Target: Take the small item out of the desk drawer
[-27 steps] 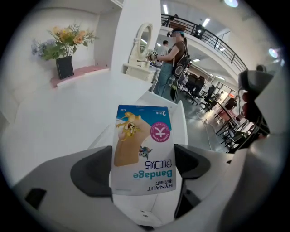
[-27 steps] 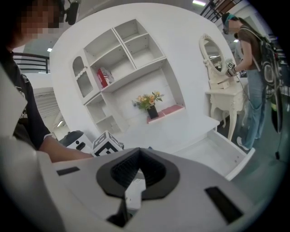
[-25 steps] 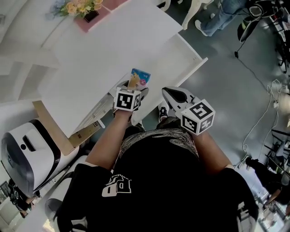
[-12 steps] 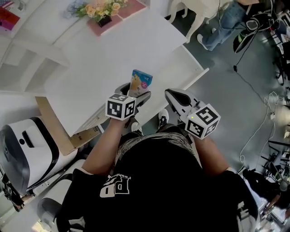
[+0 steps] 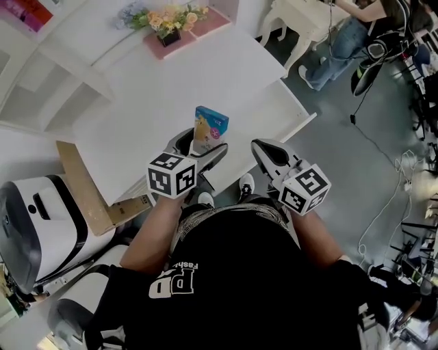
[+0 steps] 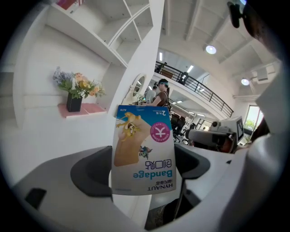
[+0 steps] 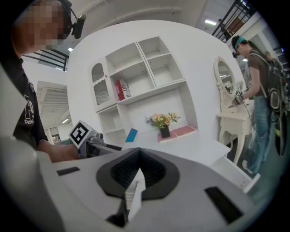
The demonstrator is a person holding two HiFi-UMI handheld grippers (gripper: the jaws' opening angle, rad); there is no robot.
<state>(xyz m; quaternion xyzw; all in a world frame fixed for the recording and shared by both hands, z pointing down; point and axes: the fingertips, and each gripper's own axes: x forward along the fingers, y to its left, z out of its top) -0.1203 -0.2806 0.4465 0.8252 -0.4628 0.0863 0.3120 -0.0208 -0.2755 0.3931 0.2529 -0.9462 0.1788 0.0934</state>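
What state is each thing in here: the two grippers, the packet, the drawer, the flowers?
Left gripper: shut on the packet.
Right gripper: shut, empty.
Packet: held up between the jaws, off any surface.
Drawer: looks pulled out.
Flowers: upright in their pot.

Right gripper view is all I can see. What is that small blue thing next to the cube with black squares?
Observer: A bandage packet; the left gripper view shows "Bandage" printed on it.
Operator: Is something holding it?
Observer: Yes, the left gripper has its jaws shut on the packet's near end.
Operator: Where is it?
Observer: In the head view, over the front part of the white desk, beside the right gripper.
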